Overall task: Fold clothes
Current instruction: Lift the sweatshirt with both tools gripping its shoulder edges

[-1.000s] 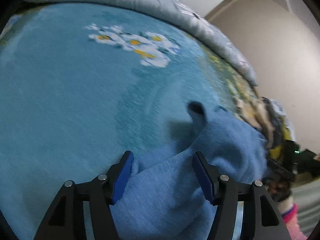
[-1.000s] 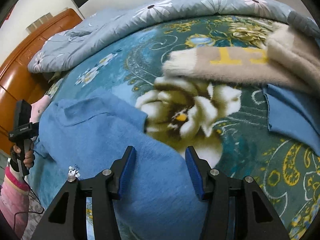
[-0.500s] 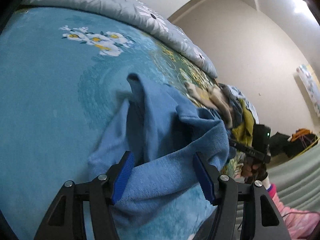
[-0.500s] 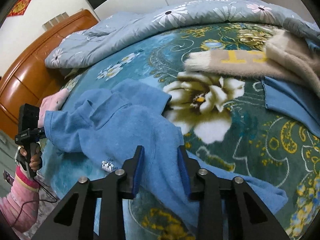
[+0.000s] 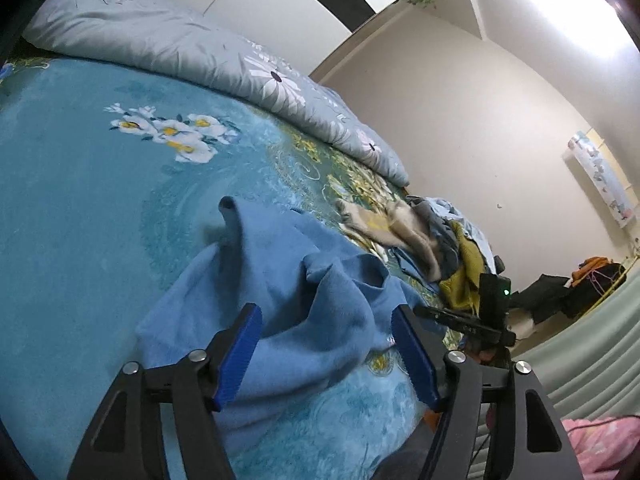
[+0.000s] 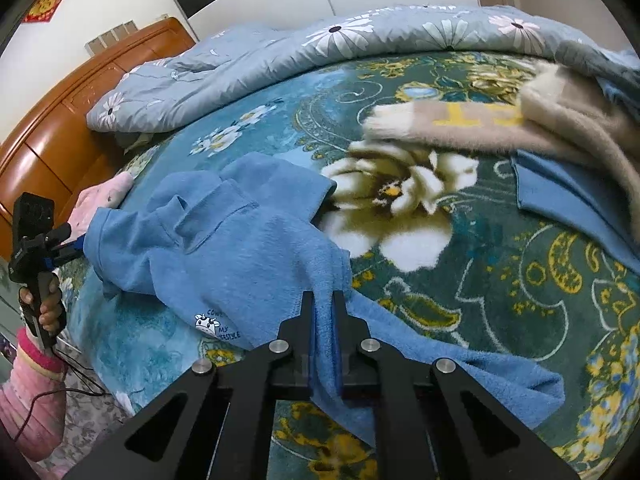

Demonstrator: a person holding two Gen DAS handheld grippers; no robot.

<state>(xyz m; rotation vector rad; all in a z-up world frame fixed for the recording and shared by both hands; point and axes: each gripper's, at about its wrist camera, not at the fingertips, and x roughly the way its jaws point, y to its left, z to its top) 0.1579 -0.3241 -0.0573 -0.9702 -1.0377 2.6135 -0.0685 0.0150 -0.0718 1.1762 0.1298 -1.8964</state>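
Note:
A blue fleece sweater (image 6: 240,248) with a small cow logo lies crumpled on the teal flowered blanket (image 6: 500,280). My right gripper (image 6: 323,312) is shut on a fold of its lower edge, and blue cloth runs up between the fingers. In the left wrist view the same sweater (image 5: 280,280) bunches in front of my left gripper (image 5: 326,352), whose jaws stand wide open with a raised fold lying between them. The left gripper (image 6: 60,244) also shows at the far left of the right wrist view, at the sweater's sleeve end. The right gripper (image 5: 480,320) appears beyond the sweater.
A grey daisy duvet (image 6: 320,48) is heaped along the back of the bed. A beige sweater with yellow letters (image 6: 500,124) and another blue garment (image 6: 560,200) lie at the right. A clothes pile (image 5: 440,240) sits by the bed's far corner. A wooden headboard (image 6: 60,128) stands at the left.
My right gripper has gone from open to shut on the sweater's edge. The sweater has bunched up and shifted. The left gripper has drawn back and tilted up, still open.

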